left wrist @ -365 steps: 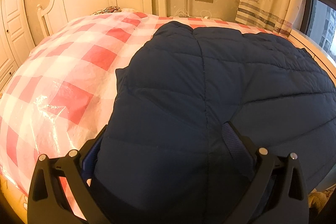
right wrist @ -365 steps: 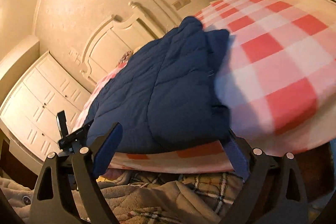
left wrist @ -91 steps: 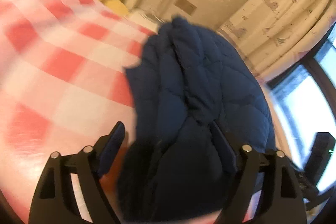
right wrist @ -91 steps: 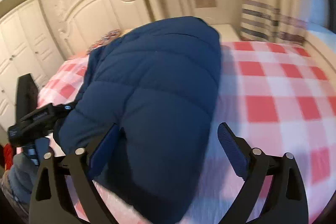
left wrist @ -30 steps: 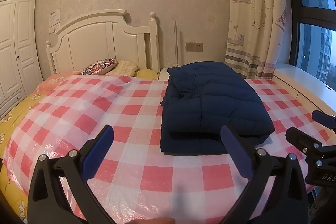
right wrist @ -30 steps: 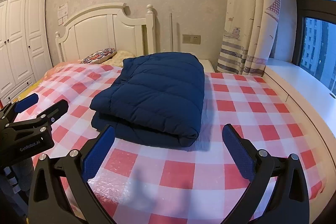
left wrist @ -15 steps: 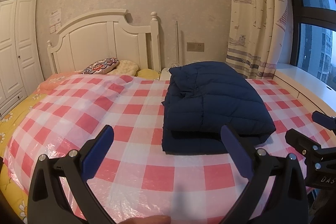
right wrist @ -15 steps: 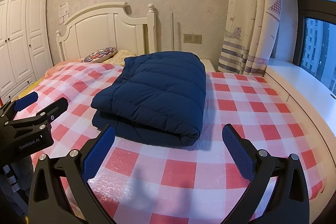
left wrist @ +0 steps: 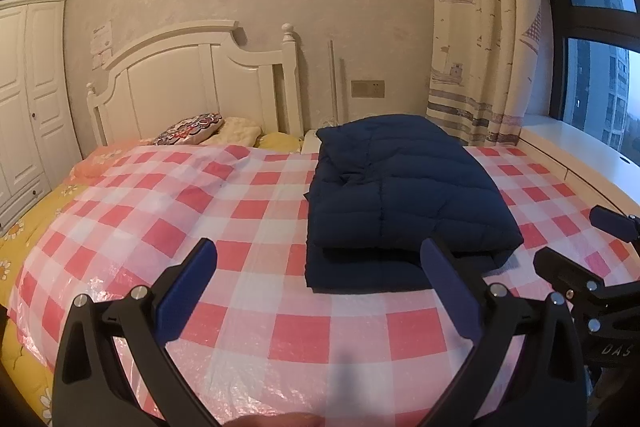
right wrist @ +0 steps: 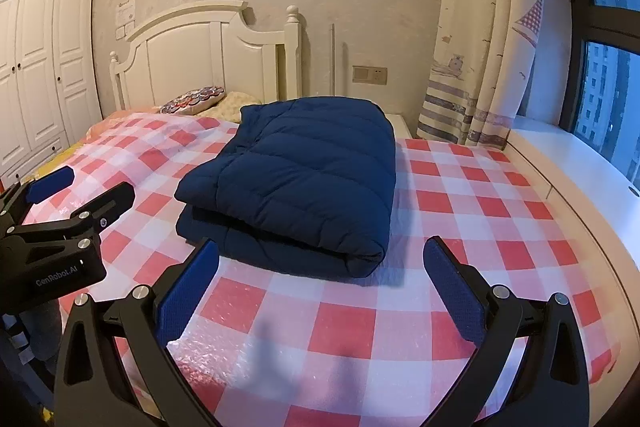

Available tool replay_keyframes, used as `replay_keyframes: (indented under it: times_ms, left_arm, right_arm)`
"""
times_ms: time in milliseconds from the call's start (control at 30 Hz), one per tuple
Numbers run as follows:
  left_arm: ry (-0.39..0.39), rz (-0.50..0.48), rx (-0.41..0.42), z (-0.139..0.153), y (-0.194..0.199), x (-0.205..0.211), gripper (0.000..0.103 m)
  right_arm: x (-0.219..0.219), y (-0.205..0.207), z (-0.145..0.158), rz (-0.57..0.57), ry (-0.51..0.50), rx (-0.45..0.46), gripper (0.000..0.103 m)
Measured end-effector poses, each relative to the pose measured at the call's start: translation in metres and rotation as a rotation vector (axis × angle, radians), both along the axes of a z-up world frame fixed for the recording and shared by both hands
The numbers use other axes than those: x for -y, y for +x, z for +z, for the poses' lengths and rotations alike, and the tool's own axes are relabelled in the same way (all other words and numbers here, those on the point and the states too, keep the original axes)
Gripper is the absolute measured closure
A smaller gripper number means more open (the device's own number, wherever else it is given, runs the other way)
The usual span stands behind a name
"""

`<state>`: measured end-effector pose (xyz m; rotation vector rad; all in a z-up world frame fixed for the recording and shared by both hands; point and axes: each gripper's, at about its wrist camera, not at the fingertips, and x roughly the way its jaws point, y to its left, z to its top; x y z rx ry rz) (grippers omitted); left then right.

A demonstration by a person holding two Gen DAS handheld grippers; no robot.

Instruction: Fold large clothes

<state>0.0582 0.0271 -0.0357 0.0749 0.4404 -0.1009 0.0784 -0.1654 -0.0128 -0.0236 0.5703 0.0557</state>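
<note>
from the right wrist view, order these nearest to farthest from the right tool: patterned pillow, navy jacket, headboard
1. navy jacket, folded on the bed just ahead of the open right tool
2. patterned pillow, far left, at the bed's head
3. headboard, behind the pillow, against the wall

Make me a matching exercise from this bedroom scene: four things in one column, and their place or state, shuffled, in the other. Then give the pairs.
Things
1. navy puffer jacket
2. patterned cushion
3. left gripper
4. curtain

Places or states
A. hanging beside the window
B. open, holding nothing
C. folded, lying on the checked bed cover
D. at the head of the bed, by the headboard

Pairs: 1-C, 2-D, 3-B, 4-A
</note>
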Motion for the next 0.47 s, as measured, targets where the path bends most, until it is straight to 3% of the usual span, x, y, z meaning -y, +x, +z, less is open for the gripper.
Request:
replay_keyframes:
  times_ms: [167,233,367,467]
  left_arm:
    - [-0.038,-0.046,0.042,-0.007,-0.003,-0.002,0.002]
    - [-0.01,-0.031,0.049,-0.011,0.003,-0.002,0.002]
    - [0.068,-0.022,-0.09,-0.019,0.049,-0.025,0.002]
    - [0.071,0.106,-0.179,-0.021,0.107,-0.091,0.002]
  right_arm:
    - [0.0,0.006,-0.012,0.016,-0.025,-0.026,0.005]
    - [0.002,0.01,-0.019,0.026,-0.023,-0.049,0.005]
    - [0.033,0.024,-0.022,0.038,0.01,-0.082,0.005]
    - [0.099,0.043,-0.009,-0.067,0.004,-0.086,0.005]
